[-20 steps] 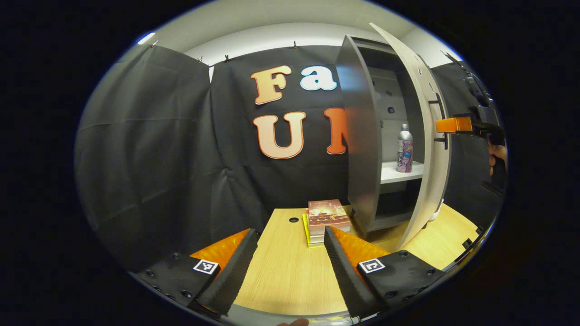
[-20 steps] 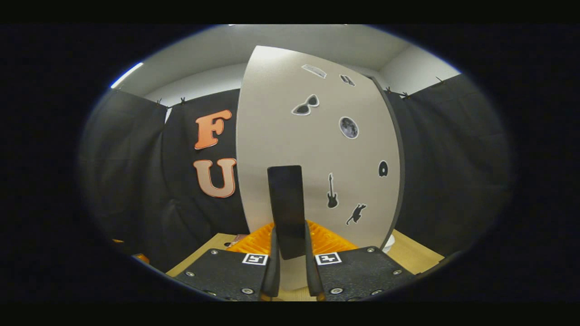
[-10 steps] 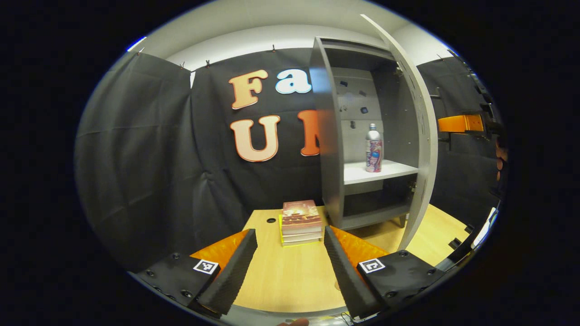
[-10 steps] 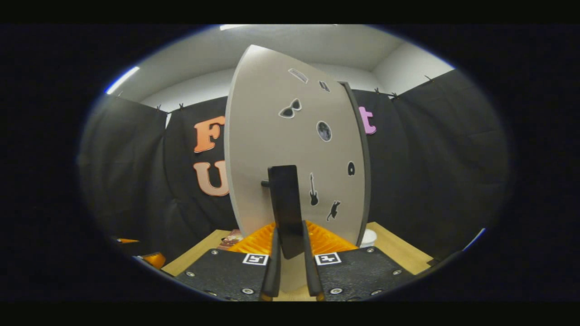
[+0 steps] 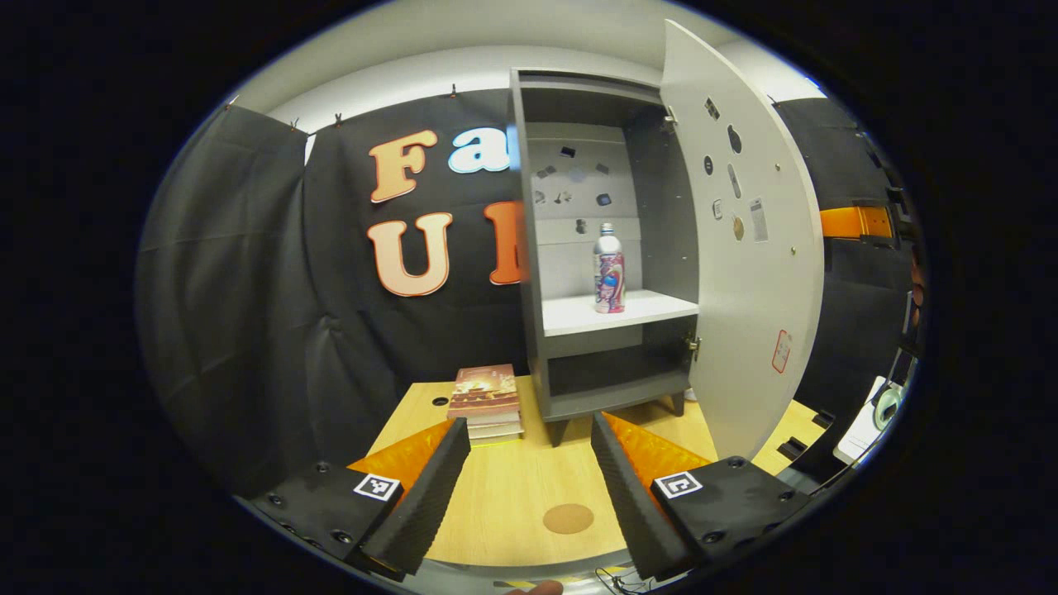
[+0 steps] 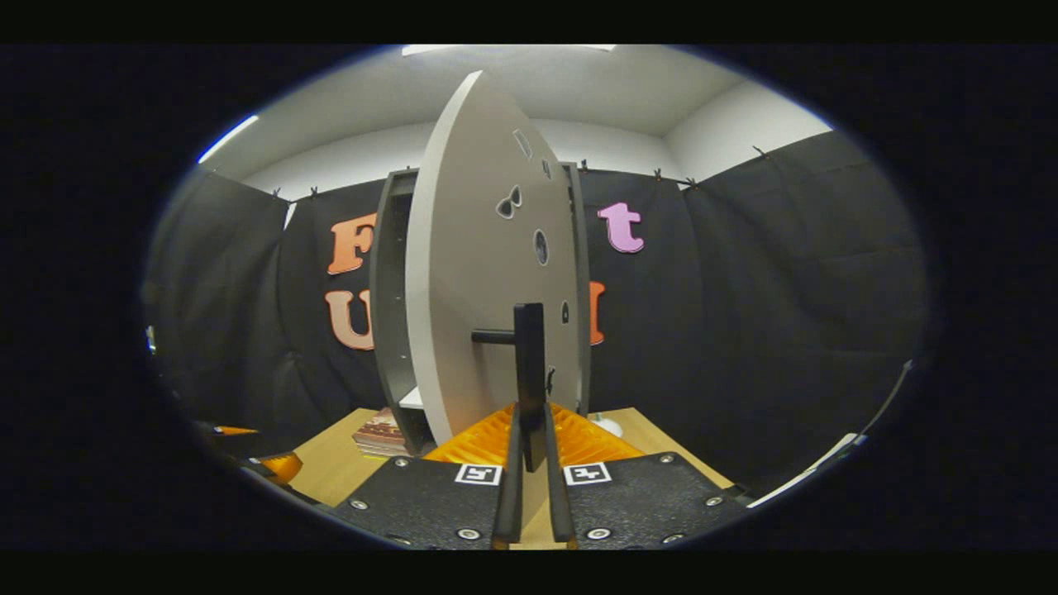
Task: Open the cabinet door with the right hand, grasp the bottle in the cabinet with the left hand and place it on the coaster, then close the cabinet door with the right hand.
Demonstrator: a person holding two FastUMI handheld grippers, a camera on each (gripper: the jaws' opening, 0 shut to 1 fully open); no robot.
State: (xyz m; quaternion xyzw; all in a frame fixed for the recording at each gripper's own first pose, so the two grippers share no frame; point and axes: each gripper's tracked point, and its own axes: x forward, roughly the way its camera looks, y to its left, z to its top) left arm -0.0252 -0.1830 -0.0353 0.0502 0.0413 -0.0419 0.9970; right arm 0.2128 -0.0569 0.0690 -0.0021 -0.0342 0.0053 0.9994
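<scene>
The grey cabinet (image 5: pixel 529 248) stands on the wooden table with its door (image 5: pixel 748 248) swung wide to the right. A silver bottle (image 5: pixel 609 268) with a coloured label stands upright on the white shelf (image 5: pixel 612 312) inside. A round brown coaster (image 5: pixel 568 518) lies on the table near me, between the fingers of my left gripper (image 5: pixel 529 487), which is open and holds nothing. In the right gripper view, my right gripper (image 6: pixel 529 463) is shut on the door's black handle (image 6: pixel 529 372), and the door (image 6: pixel 488 297) is seen nearly edge-on. The right gripper (image 5: pixel 860 221) also peeks out past the door's edge in the left gripper view.
A stack of books (image 5: pixel 486 402) lies on the table (image 5: pixel 512 496) left of the cabinet's feet. A small white object (image 6: pixel 606 424) sits on the table behind the door. Black cloth walls close in the booth on all sides.
The door has swung further open, from partly open to wide open, with the right gripper staying on the handle. The left gripper view has shifted so the bottle and coaster come into view.
</scene>
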